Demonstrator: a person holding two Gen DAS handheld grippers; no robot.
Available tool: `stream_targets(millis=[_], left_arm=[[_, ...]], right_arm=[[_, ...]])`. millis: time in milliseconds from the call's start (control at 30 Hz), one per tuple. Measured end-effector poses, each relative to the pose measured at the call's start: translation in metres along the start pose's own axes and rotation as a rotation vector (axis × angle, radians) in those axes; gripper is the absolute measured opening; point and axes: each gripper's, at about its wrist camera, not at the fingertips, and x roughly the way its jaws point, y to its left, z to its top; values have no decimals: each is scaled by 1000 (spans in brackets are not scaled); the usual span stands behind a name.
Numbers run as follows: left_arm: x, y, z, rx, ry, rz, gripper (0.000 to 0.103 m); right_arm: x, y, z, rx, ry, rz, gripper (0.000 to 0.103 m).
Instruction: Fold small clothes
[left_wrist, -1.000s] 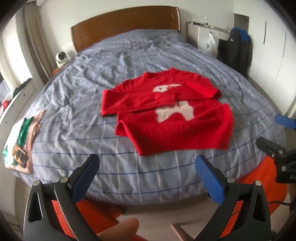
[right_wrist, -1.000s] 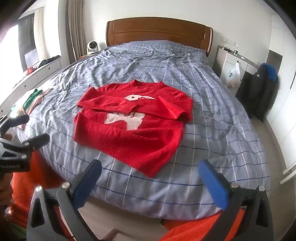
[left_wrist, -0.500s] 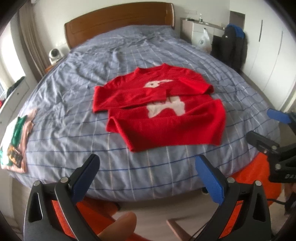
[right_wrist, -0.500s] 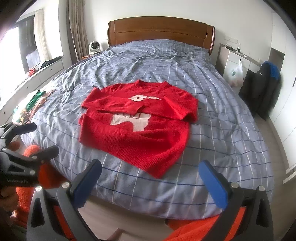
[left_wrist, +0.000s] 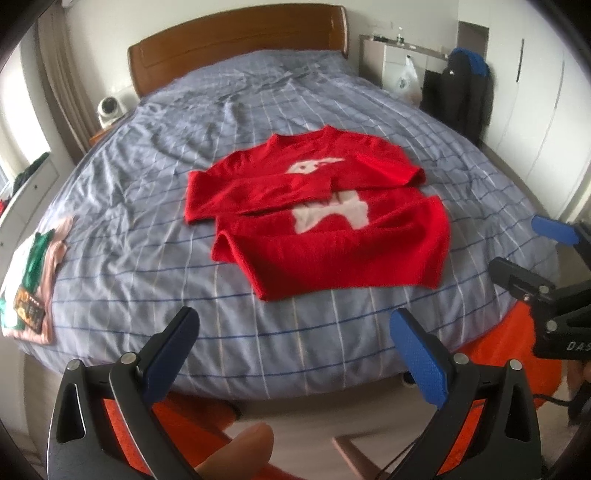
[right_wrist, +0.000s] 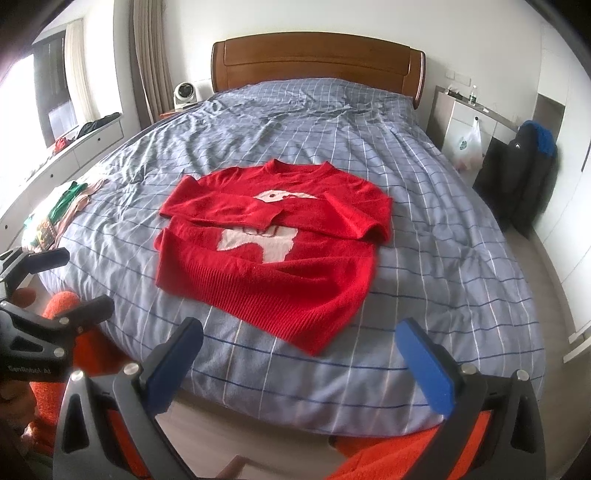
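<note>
A red sweater with a white animal figure on its chest lies flat on the blue-grey checked bedspread, its neckline toward the wooden headboard at 12 o'clock and its ribbed hem toward the foot of the bed at 6 o'clock. Both sleeves are folded across the chest, one lying over the other and partly covering the white figure. In the right wrist view the same sweater sits just above the centre of the frame, with its hem corner pointing to about 6 o'clock.

The left gripper hangs off the foot of the bed, its two blue-padded fingers spread wide with nothing between them, well apart from the sweater. The right gripper is held the same way: fingers released, wide apart, holding nothing, short of the hem. Each gripper also shows at the side of the other's view, the right one at 3 o'clock in the left wrist view and the left one at 9 o'clock in the right wrist view.

A folded pile of clothes, pink and green, rests on the bed's edge at 9 o'clock. A small white fan stands beside the headboard at 11 o'clock. A dark jacket hangs at 2 o'clock, beside a white plastic bag. Orange fuzzy fabric fills the bottom edge below the grippers.
</note>
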Motion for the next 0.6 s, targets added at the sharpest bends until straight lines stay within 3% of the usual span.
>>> stream_targets(millis=[600], left_arm=[[-9,-3,1,4,-32,-2,103]], right_arm=[[-4,2,-1,3,-15,-10,103]])
